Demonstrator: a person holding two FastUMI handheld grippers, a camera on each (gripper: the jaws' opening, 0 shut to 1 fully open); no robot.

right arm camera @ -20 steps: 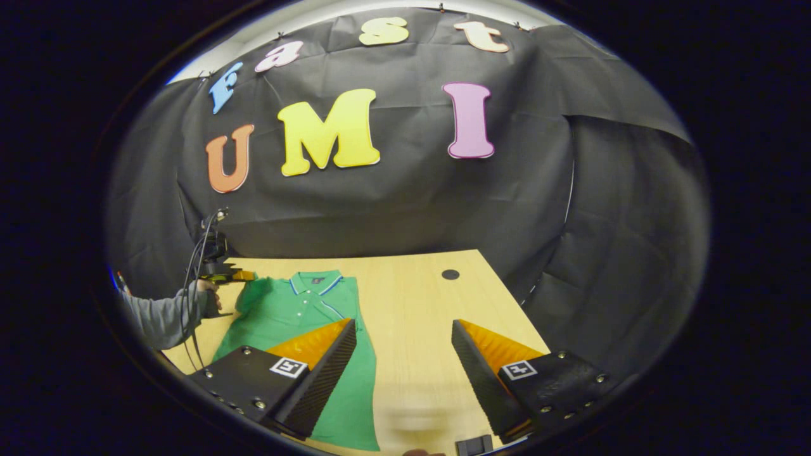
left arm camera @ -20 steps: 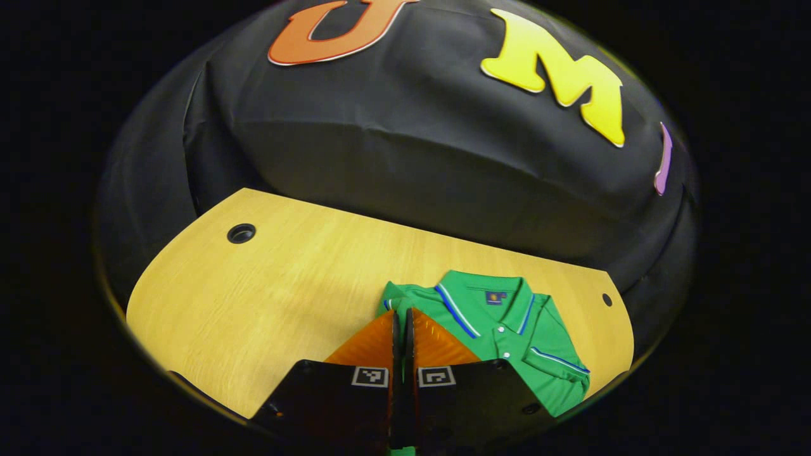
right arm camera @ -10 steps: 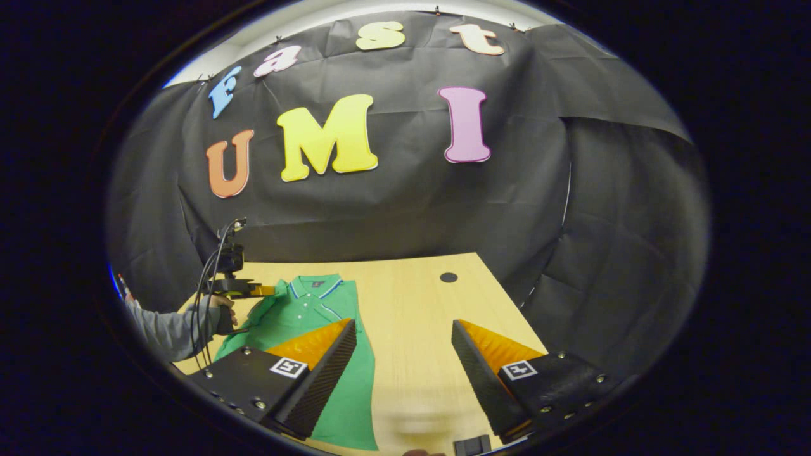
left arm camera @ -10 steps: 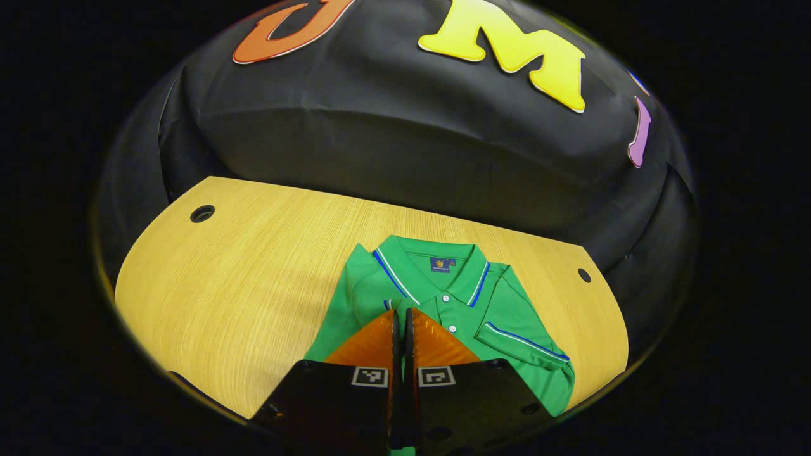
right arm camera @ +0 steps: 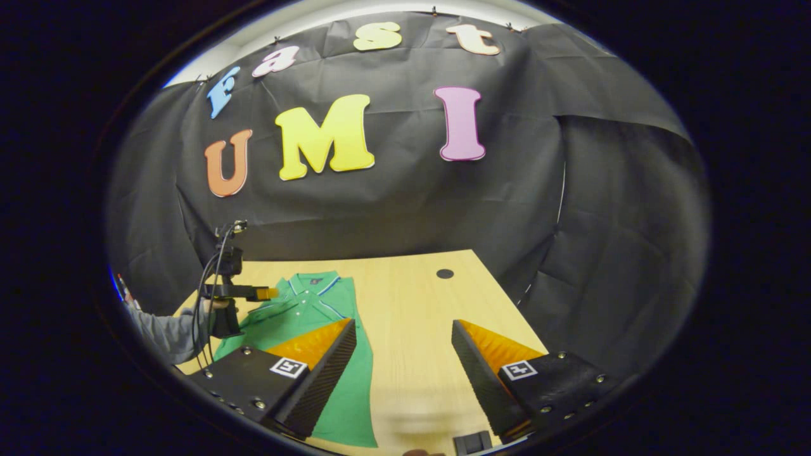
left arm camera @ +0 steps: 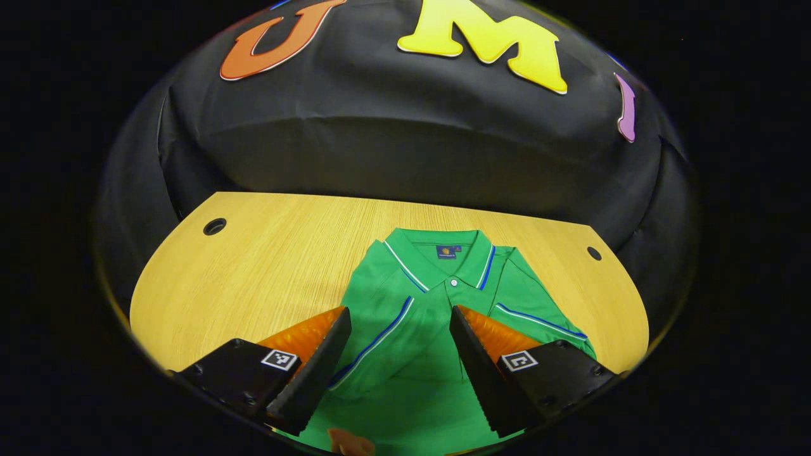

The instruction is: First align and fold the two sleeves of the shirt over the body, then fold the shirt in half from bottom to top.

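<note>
A green polo shirt point(left arm camera: 437, 297) with blue and white trim lies flat on the wooden table point(left arm camera: 272, 266), collar toward the wall. Both sleeves lie folded in over its body, their striped cuffs meeting near the button placket. My left gripper point(left arm camera: 400, 354) hovers open above the shirt's chest with nothing between its fingers. In the right gripper view the same shirt point(right arm camera: 304, 316) lies at the left, and the left gripper point(right arm camera: 269, 293), held by a sleeved hand, hangs over it. My right gripper point(right arm camera: 403, 373) stands open over bare table to the right of the shirt's hem.
The table has a round cable hole near its far left corner point(left arm camera: 215, 226) and a smaller one at the far right point(left arm camera: 593, 253). Black cloth closes the booth behind and beside the table. Bare wood lies to the left of the shirt.
My left gripper carried the left sleeve across onto the shirt's body, then opened and let it go. The right gripper has stayed open and nearly still.
</note>
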